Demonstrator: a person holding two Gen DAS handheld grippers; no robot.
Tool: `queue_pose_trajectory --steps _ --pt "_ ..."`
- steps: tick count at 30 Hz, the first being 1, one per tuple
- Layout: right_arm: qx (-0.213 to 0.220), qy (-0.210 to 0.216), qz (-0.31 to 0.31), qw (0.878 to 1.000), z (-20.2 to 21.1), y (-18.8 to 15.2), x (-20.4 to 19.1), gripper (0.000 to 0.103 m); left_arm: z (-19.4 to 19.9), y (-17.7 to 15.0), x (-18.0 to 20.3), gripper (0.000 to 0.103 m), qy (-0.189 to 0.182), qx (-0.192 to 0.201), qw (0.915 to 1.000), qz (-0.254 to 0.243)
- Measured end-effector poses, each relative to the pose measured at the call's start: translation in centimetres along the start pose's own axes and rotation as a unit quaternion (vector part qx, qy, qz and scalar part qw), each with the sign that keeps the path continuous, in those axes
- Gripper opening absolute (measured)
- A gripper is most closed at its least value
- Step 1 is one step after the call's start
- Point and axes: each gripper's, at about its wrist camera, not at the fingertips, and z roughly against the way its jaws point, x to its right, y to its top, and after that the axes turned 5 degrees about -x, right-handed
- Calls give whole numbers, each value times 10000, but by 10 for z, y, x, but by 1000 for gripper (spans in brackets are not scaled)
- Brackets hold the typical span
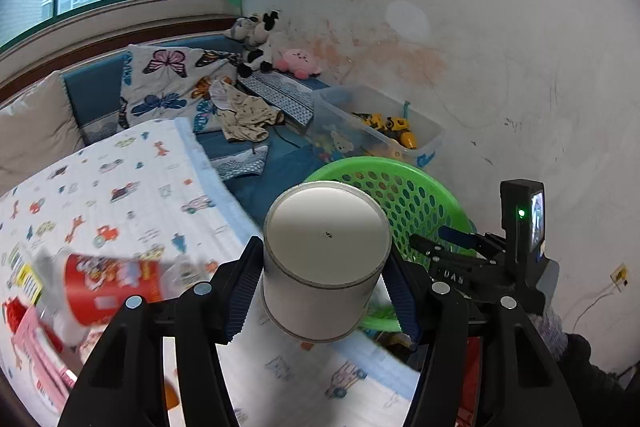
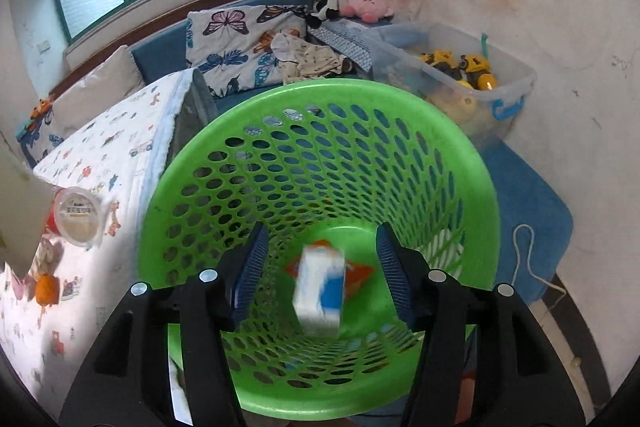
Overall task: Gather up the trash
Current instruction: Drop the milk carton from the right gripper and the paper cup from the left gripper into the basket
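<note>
Right wrist: 1 carton (image 2: 320,293), 1 basket (image 2: 320,163).

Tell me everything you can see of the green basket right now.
The green perforated plastic basket is round, with a smooth rim, oval holes in its flaring wall and a solid floor. It stands beside the quilt-covered bed, in front of a clear toy bin. The open right gripper hangs over its mouth; a blurred white-and-blue carton and an orange wrapper show inside.

The left wrist view looks from above the bed (image 1: 120,195) toward the window wall. The right wrist view peers closely down into the green basket (image 2: 320,99); both share the basket, bed and toy bin (image 1: 428,135).
</note>
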Motion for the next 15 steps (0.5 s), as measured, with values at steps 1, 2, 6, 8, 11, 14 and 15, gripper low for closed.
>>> queue_pose_trajectory --steps 1,2,6,8,11,14,15 --pt "24 25 -3 10000 2 0 0 57 -6 3 4 57 -16 -31 10000 -33" --pt "54 24 3 10000 5 -1 1 57 -10 5 7 57 -22 -53 10000 -57" --pt "182 50 -15 9998 18 -3 3 63 -31 12 16 58 -93 -218 9997 -106" --pt "226 52 -11 9997 23 -5 3 64 -43 13 20 58 -120 -318 9993 -132" --pt "300 87 -49 9995 32 -7 5 68 -60 15 26 58 -129 -478 9986 -166" --pt "343 121 -62 9993 39 -10 5 70 -75 14 31 58 -102 -607 9979 -205" --pt "363 120 -71 9992 41 -11 6 71 -81 14 32 58 -122 -668 9975 -190"
